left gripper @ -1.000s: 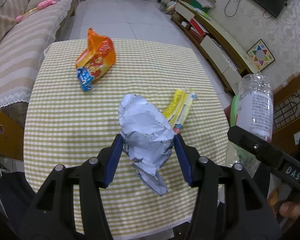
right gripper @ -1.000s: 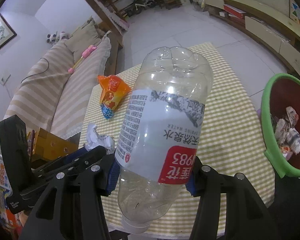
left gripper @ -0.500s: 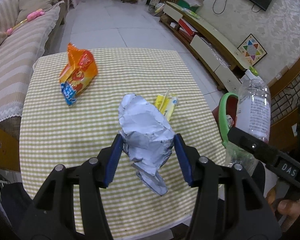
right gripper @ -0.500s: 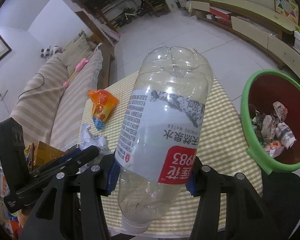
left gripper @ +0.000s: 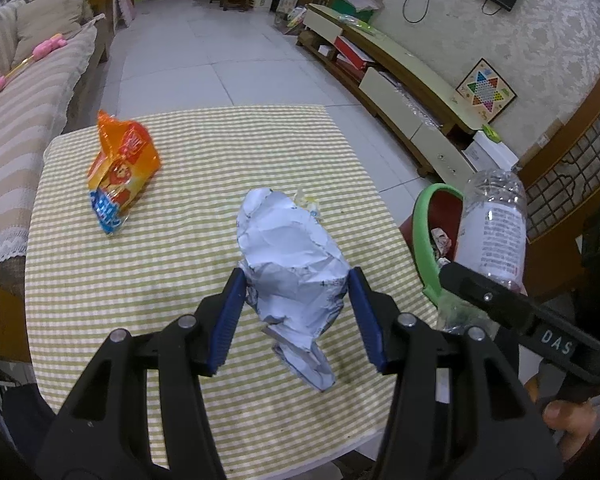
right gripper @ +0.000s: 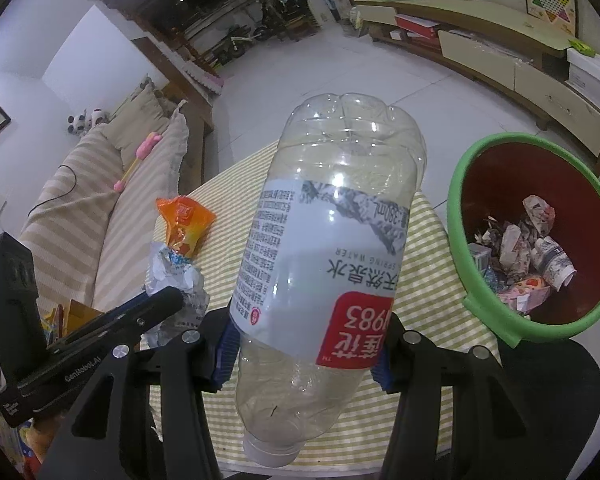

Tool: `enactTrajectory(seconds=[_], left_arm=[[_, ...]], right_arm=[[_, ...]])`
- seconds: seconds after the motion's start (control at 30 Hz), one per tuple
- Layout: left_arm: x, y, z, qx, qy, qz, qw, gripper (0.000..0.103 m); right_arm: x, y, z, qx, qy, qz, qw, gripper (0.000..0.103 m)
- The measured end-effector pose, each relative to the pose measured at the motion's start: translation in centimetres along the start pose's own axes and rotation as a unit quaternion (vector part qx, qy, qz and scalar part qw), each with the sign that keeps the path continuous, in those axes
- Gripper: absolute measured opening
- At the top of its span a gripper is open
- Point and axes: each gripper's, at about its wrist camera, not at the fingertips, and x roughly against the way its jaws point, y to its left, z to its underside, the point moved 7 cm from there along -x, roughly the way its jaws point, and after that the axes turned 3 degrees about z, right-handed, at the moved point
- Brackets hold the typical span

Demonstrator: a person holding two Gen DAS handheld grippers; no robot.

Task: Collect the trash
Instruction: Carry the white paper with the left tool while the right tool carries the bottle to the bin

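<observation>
My left gripper (left gripper: 296,312) is shut on a crumpled grey-white paper ball (left gripper: 292,256) and holds it above the checked tablecloth (left gripper: 180,272). My right gripper (right gripper: 304,344) is shut on an empty clear plastic bottle (right gripper: 328,248), held cap-down; the bottle also shows in the left wrist view (left gripper: 494,224). A green-rimmed red bin (right gripper: 580,184) with crumpled trash inside stands to the right of the table; its rim also shows in the left wrist view (left gripper: 422,232). An orange snack bag (left gripper: 120,168) lies on the table's far left. A yellow wrapper (left gripper: 310,202) peeks out behind the paper ball.
A striped sofa (left gripper: 16,120) runs along the left of the table. A low TV cabinet (left gripper: 400,80) lines the right wall. Tiled floor (left gripper: 204,48) lies beyond the table. The left gripper's body (right gripper: 80,340) shows at the left of the right wrist view.
Both grippers have lifted and shifted right toward the bin with their loads. The bin now shows larger and closer, and the yellow wrapper is mostly hidden behind the paper ball.
</observation>
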Motion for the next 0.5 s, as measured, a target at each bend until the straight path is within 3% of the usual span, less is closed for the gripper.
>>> enactTrajectory(seconds=[0.5], left_arm=[[-1.2, -4.0, -1.9, -0.032, -0.003, 0.032, 0.9990, 0.050]], right_arm=[[1.4, -3.4, -0.6, -0.036, -0.014, 0.024, 0.999, 0.051]])
